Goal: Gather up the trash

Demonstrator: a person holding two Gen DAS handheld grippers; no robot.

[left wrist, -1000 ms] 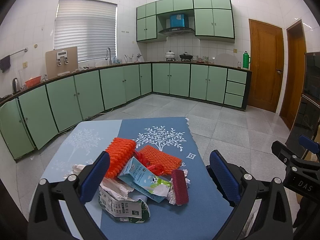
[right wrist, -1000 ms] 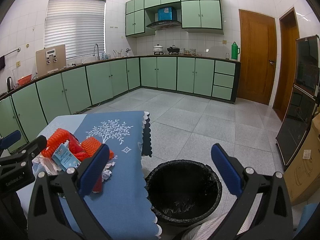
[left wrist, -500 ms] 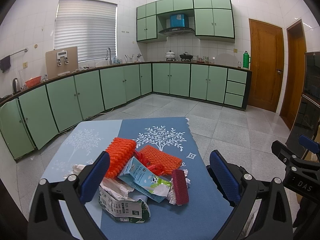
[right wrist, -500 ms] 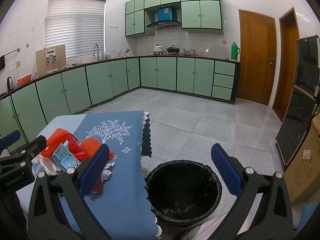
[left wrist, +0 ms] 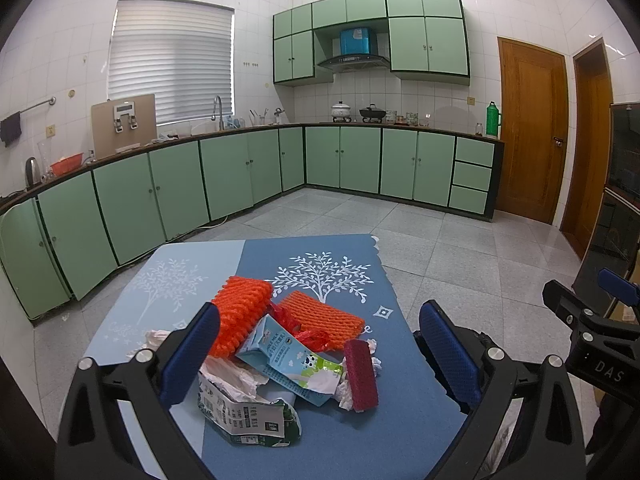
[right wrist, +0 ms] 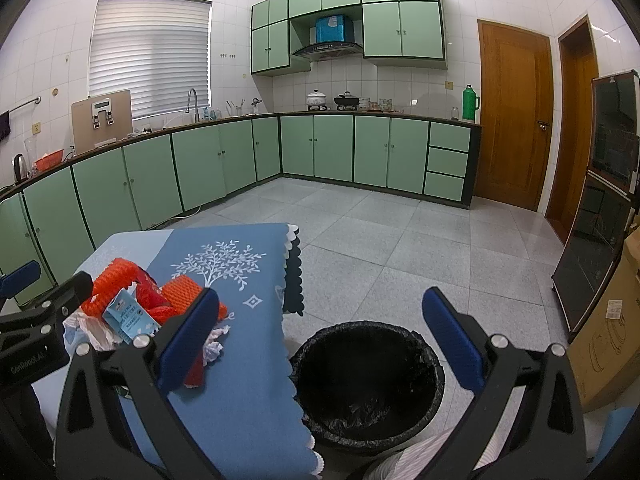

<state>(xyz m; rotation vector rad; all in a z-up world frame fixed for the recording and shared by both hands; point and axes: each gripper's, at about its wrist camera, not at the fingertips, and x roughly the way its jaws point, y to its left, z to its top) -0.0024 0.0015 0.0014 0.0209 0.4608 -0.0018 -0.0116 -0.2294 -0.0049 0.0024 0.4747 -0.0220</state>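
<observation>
A pile of trash lies on the blue tablecloth (left wrist: 328, 436): two orange foam nets (left wrist: 240, 312), a light-blue milk carton (left wrist: 280, 354), a crushed green-and-white carton (left wrist: 248, 416), a dark red bar (left wrist: 360, 374) and crumpled white tissue (left wrist: 232, 376). My left gripper (left wrist: 320, 356) hovers wide open just above and before the pile, holding nothing. My right gripper (right wrist: 316, 336) is also open and empty, over the table's right edge, with the black-lined bin (right wrist: 368, 376) on the floor between its fingers. The pile (right wrist: 132, 312) sits to its left.
The tablecloth's scalloped edge (right wrist: 296, 392) hangs beside the bin. Grey tiled floor (right wrist: 400, 240) stretches to green cabinets (right wrist: 332, 148). A cardboard box (right wrist: 604, 332) and a dark glass cabinet (right wrist: 604, 208) stand at right, with wooden doors (right wrist: 512, 120) behind.
</observation>
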